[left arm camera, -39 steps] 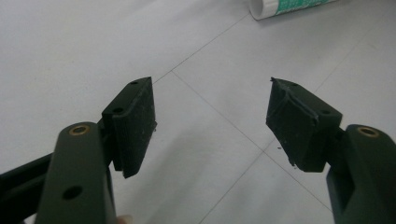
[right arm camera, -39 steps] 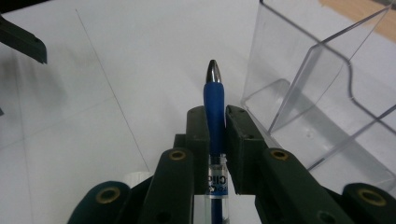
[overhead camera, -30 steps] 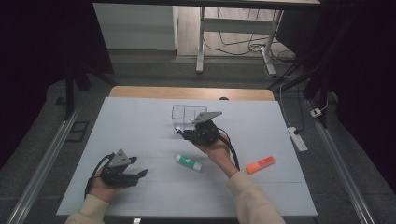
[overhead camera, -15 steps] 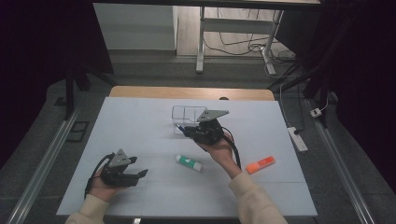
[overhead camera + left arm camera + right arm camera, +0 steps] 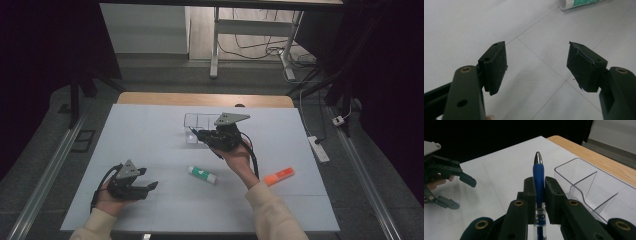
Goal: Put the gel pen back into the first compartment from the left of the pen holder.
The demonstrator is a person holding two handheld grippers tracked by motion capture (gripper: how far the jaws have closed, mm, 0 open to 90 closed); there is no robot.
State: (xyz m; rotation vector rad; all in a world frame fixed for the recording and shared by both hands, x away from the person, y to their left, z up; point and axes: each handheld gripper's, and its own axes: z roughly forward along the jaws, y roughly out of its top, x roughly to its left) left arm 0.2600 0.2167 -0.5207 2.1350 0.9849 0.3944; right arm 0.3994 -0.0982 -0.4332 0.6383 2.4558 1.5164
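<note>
My right gripper (image 5: 198, 134) (image 5: 539, 182) hovers over the middle of the table, shut on a blue pen (image 5: 538, 173) whose silver tip points up past its fingertips. Just to the right of the jaws in the right gripper view stands a clear plastic tray (image 5: 584, 187) (image 5: 192, 120) with dividers. My left gripper (image 5: 150, 186) (image 5: 537, 65) rests at the front left, open with nothing between its pads (image 5: 496, 65); the right gripper view catches it too (image 5: 465, 195). A white and green glue stick (image 5: 202, 174) (image 5: 579, 3) lies between the two hands.
An orange marker (image 5: 278, 176) lies right of the right forearm. The white table top (image 5: 150, 135) ends in a wooden strip (image 5: 205, 99) at the back. A white power strip (image 5: 318, 149) lies off the table's right edge.
</note>
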